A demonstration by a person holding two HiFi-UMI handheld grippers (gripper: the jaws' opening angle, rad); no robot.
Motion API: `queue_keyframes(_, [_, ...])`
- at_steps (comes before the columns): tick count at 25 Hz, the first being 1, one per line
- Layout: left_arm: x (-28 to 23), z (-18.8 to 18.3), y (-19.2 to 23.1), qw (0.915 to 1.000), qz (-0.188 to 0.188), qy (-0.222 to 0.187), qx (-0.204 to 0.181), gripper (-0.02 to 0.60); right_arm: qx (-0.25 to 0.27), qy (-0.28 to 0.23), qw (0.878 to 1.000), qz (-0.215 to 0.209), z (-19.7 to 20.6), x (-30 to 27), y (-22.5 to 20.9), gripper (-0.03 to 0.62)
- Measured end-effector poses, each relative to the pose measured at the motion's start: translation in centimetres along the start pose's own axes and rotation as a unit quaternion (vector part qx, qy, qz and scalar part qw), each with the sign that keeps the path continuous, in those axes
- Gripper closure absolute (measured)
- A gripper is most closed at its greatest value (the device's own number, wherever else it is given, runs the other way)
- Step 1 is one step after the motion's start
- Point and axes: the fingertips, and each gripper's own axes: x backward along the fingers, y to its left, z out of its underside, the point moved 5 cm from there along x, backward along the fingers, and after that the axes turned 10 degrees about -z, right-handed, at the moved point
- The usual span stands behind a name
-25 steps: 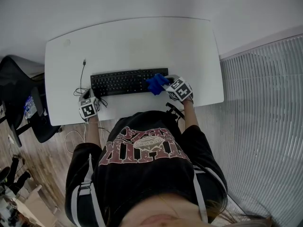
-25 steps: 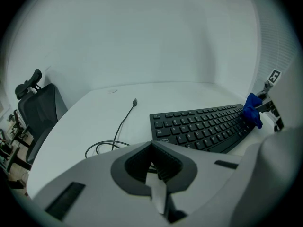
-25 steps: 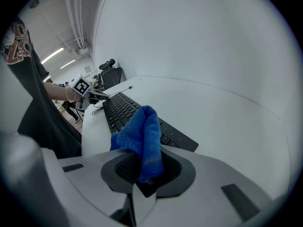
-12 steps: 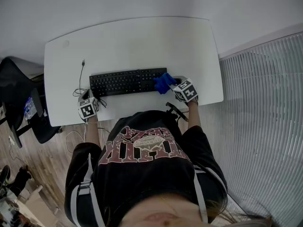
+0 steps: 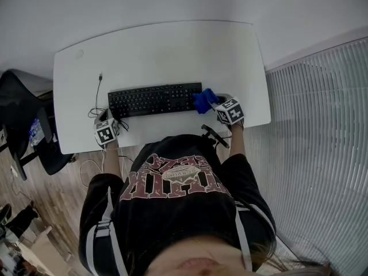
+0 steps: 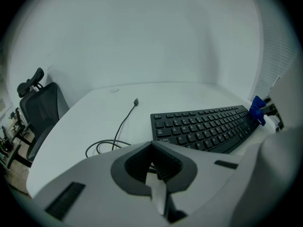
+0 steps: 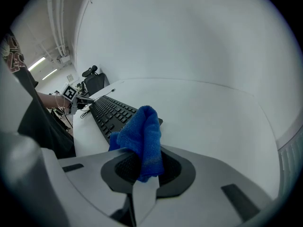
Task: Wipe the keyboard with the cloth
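Right gripper [image 7: 142, 167] has slid rightward since a second ago; blue cloth [image 7: 142, 136] now sits at the right end of the keyboard [image 5: 154, 99], mostly past its edge. Jaws clamped on the cloth's bunched fold. Left gripper [image 6: 156, 167] parked off the keyboard's near-left corner, jaws together, nothing between them, cable [image 6: 124, 122] just beyond. Step looks like the end of one rightward wiping stroke. Next move likely calls for bringing the cloth back left onto the keys, pressing lightly on another row.
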Motion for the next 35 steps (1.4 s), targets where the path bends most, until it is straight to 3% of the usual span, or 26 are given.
queue_keyframes(7, [0.1,-0.1,0.2,1.0000,-0.001,-0.003,0.008,0.549,-0.024,-0.006,0.999,0.022,0.7,1.1,-0.7,0.530])
queue_keyframes(13, [0.2,-0.1,0.2,0.9999,0.002,-0.014,0.002,0.549,-0.028,-0.055,0.998,0.030,-0.7,2.1,-0.3,0.530])
queue_keyframes(17, [0.8,-1.0,-0.4,0.9990,-0.002,-0.041,-0.020,0.549,-0.016,-0.080,0.996,0.032,-2.6,2.6,0.0,0.530])
queue_keyframes(22, [2.5,-3.1,-1.2,0.9971,-0.001,-0.076,-0.008,0.549,0.000,-0.108,0.993,0.048,-5.6,4.3,0.4,0.530])
queue_keyframes(27, [4.0,-5.3,-3.5,0.9943,0.020,-0.104,0.007,0.549,0.018,-0.112,0.992,0.058,-8.2,4.1,1.5,0.530])
queue_keyframes(35, [5.7,-8.6,-9.6,0.9857,0.087,-0.144,-0.009,0.548,0.039,-0.134,0.990,0.031,-12.2,1.3,4.5,0.530])
